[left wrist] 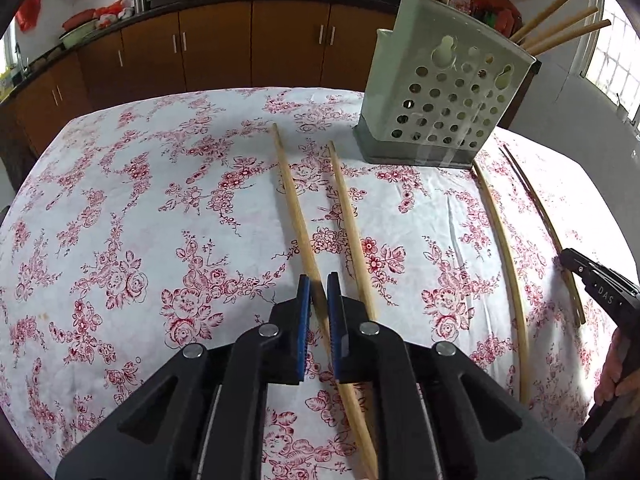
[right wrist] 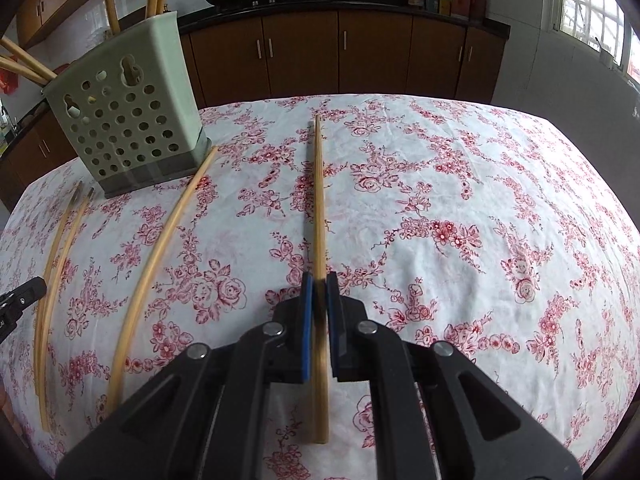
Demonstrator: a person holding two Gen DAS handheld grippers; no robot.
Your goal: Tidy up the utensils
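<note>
Each gripper clamps one long, pale wooden chopstick: the left gripper [left wrist: 319,300] holds its chopstick [left wrist: 294,204], the right gripper [right wrist: 319,300] its own [right wrist: 319,208], tips low over the floral-clothed tabletop [left wrist: 160,208], probably bound for the perforated grey-green plastic holder [left wrist: 440,108].

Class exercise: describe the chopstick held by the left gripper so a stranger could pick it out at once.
Start at the perforated green holder on the floral tablecloth. Two chopsticks lie side by side just left of it. The held chopstick is the left one, the only one running between the left gripper's blue pads.
</note>
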